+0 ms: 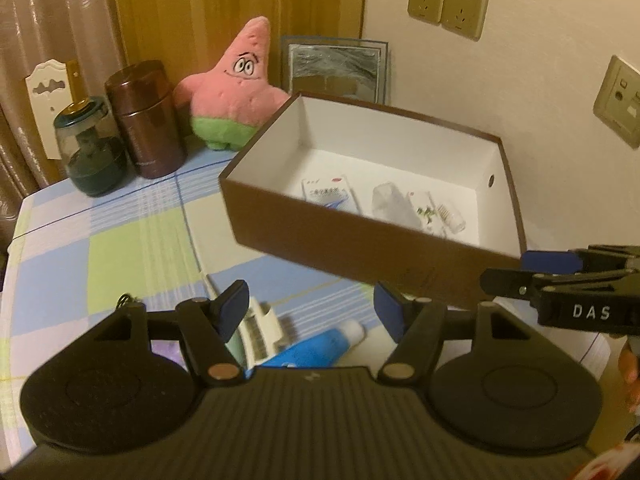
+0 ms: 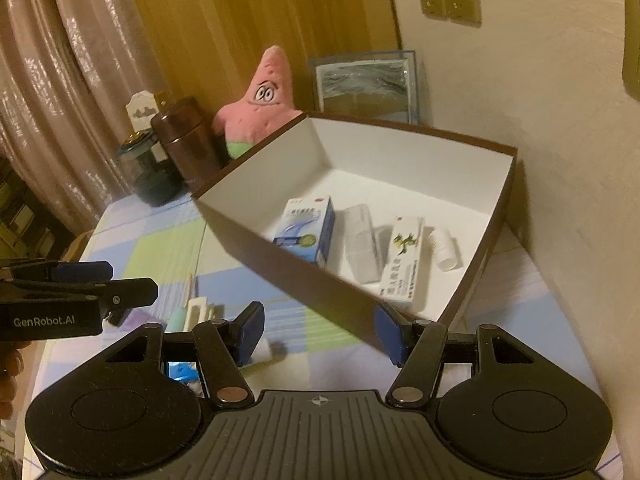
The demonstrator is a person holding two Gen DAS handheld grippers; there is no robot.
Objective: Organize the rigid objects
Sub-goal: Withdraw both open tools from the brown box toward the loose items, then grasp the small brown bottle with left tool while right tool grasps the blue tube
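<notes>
Two hand-held grippers are hovering over the checked surface (image 1: 132, 248), both with jaws standing apart and nothing between the pads. Left hand-held gripper (image 1: 310, 306) is gaping fairly wide; beneath it two loose items are lying on the cloth: one blue tube (image 1: 316, 346) with a white cap and one white ridged piece (image 1: 262, 330), touching or nearly so. Right hand-held gripper (image 2: 320, 332) is sitting at a medium gap, its right pad showing just in front of the brown box's near wall; contact cannot be told.

One brown box (image 2: 304, 276), white inside, is standing open just beyond both grippers. Four things are lying on its floor, side by side: one blue-and-white carton (image 2: 306, 228), one clear plastic case (image 2: 362, 248), one white carton with green print (image 2: 404, 264), one small white bottle (image 2: 444, 250).

Farther back, left of the box: one dark glass jar (image 1: 90, 148), one brown canister (image 1: 146, 120), one pink star plush (image 1: 234, 92), all near together. One framed picture (image 1: 336, 68) is leaning on the wall behind the box. Wall sockets (image 1: 446, 4) are sitting above it. Curtains (image 1: 48, 16) are hanging at far left.
</notes>
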